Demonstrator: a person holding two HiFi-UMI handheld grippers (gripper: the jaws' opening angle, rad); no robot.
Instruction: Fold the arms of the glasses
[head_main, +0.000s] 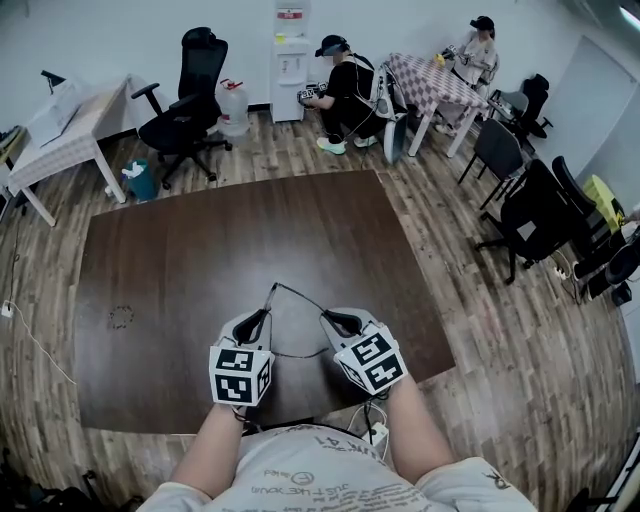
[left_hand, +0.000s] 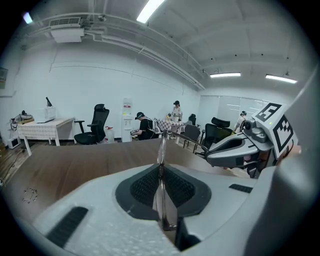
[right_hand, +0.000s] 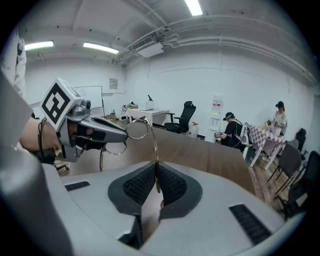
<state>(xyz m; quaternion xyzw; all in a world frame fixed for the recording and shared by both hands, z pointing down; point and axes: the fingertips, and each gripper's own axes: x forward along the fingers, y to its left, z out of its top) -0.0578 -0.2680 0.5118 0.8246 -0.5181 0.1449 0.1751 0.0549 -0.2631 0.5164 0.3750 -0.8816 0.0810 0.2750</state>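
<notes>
Thin wire-rimmed glasses (head_main: 298, 296) hang in the air above the dark brown table (head_main: 200, 260), held between both grippers. My left gripper (head_main: 262, 318) is shut on the front frame; in the left gripper view a lens edge of the glasses (left_hand: 161, 150) stands upright between that gripper's (left_hand: 161, 175) pads. My right gripper (head_main: 328, 320) is shut on one arm. In the right gripper view that thin arm rises from the right gripper (right_hand: 156, 177) to the round rims of the glasses (right_hand: 139, 129), beside the left gripper (right_hand: 95, 132). The arm stands unfolded, out from the frame.
The table's near edge (head_main: 300, 420) lies just under my hands. Beyond the table stand a black office chair (head_main: 190, 100), a white table (head_main: 70, 130), a water dispenser (head_main: 291, 60) and two people (head_main: 345, 90) by a checked table (head_main: 430, 85). More chairs (head_main: 540, 215) are at right.
</notes>
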